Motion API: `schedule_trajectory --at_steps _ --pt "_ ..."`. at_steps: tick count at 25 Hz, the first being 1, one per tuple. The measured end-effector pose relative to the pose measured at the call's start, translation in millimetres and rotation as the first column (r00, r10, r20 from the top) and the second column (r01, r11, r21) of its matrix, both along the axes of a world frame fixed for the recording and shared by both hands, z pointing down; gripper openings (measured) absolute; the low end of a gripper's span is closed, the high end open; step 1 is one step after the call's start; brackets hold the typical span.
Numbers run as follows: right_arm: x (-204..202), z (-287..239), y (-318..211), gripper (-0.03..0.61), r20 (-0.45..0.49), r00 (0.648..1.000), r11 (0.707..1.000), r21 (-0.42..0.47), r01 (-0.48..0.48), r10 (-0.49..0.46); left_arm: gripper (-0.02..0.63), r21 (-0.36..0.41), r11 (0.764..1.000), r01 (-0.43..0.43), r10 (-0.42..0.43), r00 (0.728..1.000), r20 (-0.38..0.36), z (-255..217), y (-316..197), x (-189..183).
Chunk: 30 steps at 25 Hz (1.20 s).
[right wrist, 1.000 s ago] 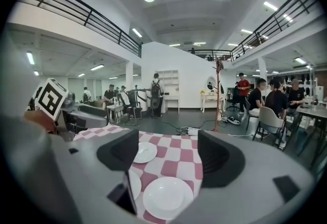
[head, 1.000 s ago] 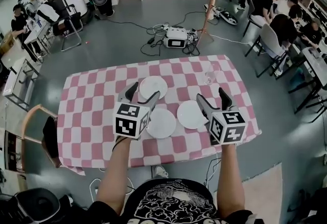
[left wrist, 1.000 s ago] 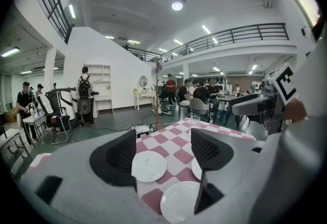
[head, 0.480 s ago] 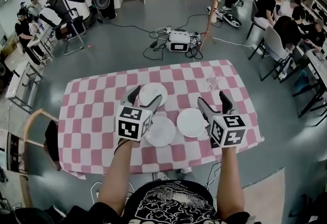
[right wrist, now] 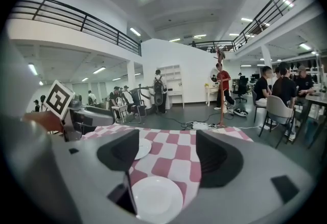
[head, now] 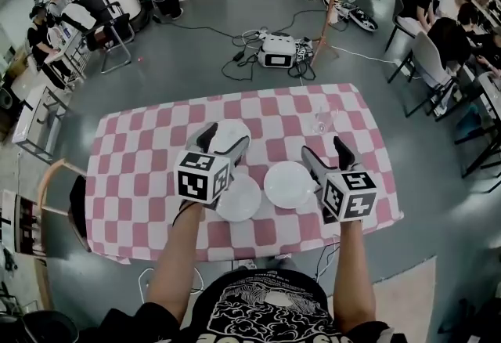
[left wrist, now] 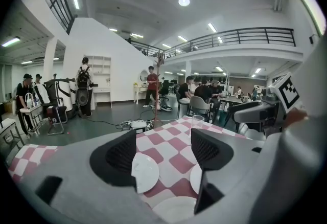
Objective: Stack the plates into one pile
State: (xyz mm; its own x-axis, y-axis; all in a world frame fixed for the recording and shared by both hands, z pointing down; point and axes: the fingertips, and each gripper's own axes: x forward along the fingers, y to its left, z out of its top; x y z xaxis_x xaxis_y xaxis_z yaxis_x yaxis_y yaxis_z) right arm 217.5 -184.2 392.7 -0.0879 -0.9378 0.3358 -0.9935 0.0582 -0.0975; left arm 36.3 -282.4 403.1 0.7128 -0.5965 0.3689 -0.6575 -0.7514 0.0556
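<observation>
Three white plates lie apart on the pink-checked table (head: 133,177). The far plate (head: 228,132) lies partly under my left gripper (head: 223,142), which hovers open over it with its jaws on either side. The near plate (head: 239,200) is just right of that gripper's cube. A third plate (head: 289,184) lies left of my right gripper (head: 327,155), open and empty. In the left gripper view the far plate (left wrist: 144,173) shows between the jaws of the left gripper (left wrist: 163,154). The right gripper view shows the third plate (right wrist: 157,199) below the right gripper (right wrist: 168,156).
A clear glass (head: 321,124) stands on the table beyond the right gripper. A wooden chair (head: 55,200) is at the table's left edge. Cables and a box (head: 278,52) lie on the floor beyond. People sit at desks far right.
My left gripper has edged forward so that its jaws now lie over the far plate. The right gripper has kept its place beside the third plate. No plate has moved.
</observation>
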Motion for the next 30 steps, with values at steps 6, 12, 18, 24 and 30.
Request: schedule_trajectory --at_steps 6,12,18,24,30 --pt "10.8 26.5 6.4 0.337 0.047 0.999 0.998 -0.061 0.010 -0.007 0.344 -0.108 0.988 -0.111 0.112 0.994 0.004 29.8 7.6 29.4" --pt "17.6 56.5 16.4 0.327 0.157 0.987 0.993 -0.116 0.007 0.011 0.344 -0.238 0.935 -0.261 0.275 0.961 0.024 63.3 22.2 56.9" --pt "17.1 83.2 27.6 0.324 0.244 0.969 0.988 -0.157 -0.007 0.046 0.344 -0.351 0.858 -0.376 0.413 0.910 0.034 94.3 35.7 71.4" --pt "14.7 105.8 36.2 0.319 0.311 0.948 0.980 -0.196 -0.014 0.075 0.331 -0.445 0.791 -0.420 0.481 0.876 0.027 119.8 40.1 77.2" --pt "10.2 125.9 46.0 0.316 0.373 0.921 0.972 -0.233 -0.025 0.113 0.322 -0.521 0.704 -0.482 0.590 0.806 0.052 144.3 51.0 83.5"
